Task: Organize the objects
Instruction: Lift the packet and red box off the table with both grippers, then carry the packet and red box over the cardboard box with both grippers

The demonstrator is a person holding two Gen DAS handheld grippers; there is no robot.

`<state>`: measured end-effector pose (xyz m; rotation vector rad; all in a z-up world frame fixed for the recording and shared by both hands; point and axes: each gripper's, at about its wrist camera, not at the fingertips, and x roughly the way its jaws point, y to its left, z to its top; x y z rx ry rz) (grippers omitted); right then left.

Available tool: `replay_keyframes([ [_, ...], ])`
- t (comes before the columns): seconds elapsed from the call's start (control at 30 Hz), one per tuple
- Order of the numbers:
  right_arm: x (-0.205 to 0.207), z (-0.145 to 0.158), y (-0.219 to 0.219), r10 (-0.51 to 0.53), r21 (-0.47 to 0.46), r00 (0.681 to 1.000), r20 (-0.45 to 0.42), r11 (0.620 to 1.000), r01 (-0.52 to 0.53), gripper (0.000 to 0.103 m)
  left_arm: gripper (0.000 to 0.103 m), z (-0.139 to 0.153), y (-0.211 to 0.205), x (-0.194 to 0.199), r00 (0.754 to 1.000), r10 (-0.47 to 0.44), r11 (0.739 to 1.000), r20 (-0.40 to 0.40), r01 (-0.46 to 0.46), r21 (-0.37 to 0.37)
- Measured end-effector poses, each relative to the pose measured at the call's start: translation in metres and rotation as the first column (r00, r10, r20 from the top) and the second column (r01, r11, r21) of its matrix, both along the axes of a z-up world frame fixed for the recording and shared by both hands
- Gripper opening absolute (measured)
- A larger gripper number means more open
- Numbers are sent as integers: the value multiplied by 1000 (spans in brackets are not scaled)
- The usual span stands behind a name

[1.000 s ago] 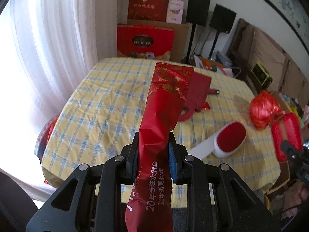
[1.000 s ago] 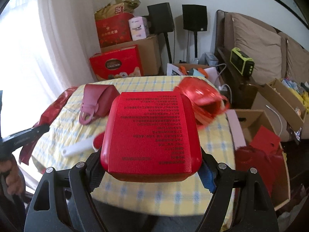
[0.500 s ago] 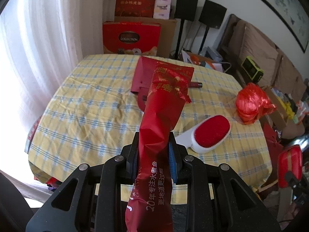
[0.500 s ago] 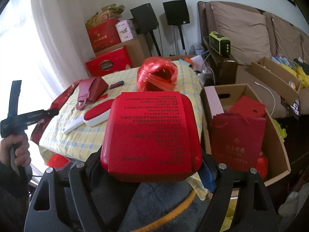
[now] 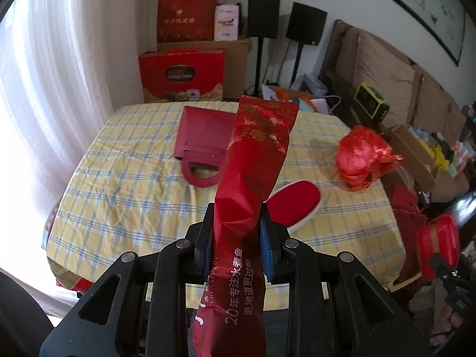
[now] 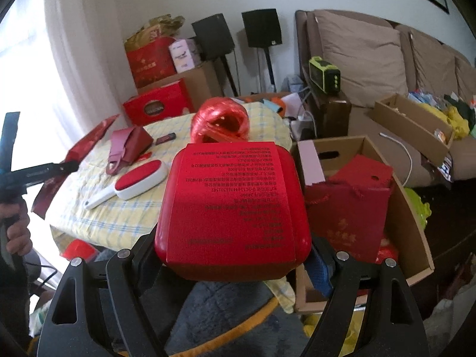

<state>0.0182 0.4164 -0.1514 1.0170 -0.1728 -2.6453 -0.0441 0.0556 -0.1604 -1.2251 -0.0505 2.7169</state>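
Since 1 s ago both hand-held grippers have pulled back from the worktop [image 5: 125,184], w/ the right one now beside a cardboard box [image 6: 416,232] holding a red bag [image 6: 348,211]. Left hand-held gripper [image 5: 236,247] is clamped on a long red pouch [image 5: 250,178] held above the worktop edge. Right hand-held gripper [image 6: 233,255] grips a red box [image 6: 233,208]; lint brush [image 6: 139,178], red twine ball [image 6: 220,125] & maroon bag [image 5: 205,136] lie on the worktop.

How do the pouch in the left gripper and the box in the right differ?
The pouch is long, thin and crumpled; the box is squat, square and rigid. The pouch's print is white and gold, the box's black. Left jaws are nearly closed, right jaws spread wide. Both are red and clamped.
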Motion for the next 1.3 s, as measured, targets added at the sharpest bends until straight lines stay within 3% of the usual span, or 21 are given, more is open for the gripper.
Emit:
replay_keyframes([
  [0.47,16,-25,13,9,-19,998,55,1000,-8,82,24,4,45,14,998,-64,998,15,64,16],
  [1.3,13,-22,56,-72,-66,996,45,995,75,82,24,7,144,41,974,-228,973,10,228,-26],
])
